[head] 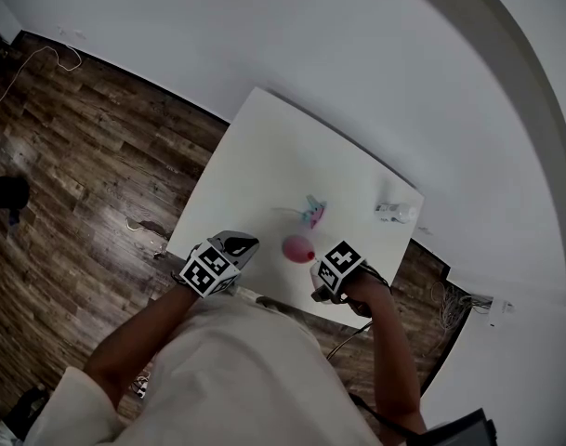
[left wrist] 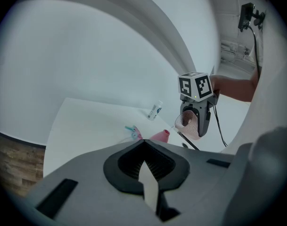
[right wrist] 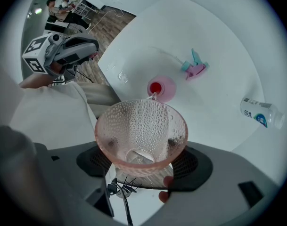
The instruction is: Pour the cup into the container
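While the right gripper clamps its jaws on the sides of the pink dimpled cup, the cup tips away from the person. Its lip sits just above the red mouth of the pink container, which stands on the white table close to the near edge. Left of the container, the left gripper hovers with jaws pressed together and nothing between them. Farther off lie a teal-and-pink item and, far right, a small white bottle on its side.

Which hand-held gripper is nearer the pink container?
Right. The right hand-held gripper holds the cup tilted over the pink container; the left hand-held gripper is shut, farther off on the other side.
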`<state>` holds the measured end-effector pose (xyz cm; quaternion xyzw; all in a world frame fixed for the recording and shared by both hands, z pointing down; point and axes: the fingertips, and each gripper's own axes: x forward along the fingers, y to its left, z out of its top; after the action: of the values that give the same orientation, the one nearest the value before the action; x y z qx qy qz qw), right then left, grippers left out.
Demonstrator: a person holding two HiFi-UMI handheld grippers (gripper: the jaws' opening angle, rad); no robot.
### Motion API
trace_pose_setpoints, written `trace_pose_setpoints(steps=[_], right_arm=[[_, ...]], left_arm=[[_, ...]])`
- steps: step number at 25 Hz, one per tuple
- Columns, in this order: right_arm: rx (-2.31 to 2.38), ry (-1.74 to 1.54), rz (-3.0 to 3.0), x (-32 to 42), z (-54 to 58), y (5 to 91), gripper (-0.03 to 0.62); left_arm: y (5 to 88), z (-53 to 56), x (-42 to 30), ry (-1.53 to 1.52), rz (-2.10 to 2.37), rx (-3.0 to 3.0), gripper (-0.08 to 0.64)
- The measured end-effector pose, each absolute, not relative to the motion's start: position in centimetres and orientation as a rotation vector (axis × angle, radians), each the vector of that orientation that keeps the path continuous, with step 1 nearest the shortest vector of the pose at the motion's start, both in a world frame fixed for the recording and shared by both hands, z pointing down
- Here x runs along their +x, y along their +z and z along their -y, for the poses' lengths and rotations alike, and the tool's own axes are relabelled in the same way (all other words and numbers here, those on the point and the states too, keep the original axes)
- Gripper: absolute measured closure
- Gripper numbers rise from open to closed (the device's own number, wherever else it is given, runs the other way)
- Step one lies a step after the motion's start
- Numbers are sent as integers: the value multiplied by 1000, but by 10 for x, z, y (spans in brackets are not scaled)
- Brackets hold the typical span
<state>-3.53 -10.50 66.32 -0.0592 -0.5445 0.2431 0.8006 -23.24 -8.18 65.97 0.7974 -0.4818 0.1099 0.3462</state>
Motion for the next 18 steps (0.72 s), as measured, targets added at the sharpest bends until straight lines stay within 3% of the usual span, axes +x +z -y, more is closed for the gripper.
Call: trace_pose_setpoints(steps=[18], right_arm=[[-151,527,1128,-42,107,671,229]], left_arm=[[664,81,-241,263,1274,2044,549]])
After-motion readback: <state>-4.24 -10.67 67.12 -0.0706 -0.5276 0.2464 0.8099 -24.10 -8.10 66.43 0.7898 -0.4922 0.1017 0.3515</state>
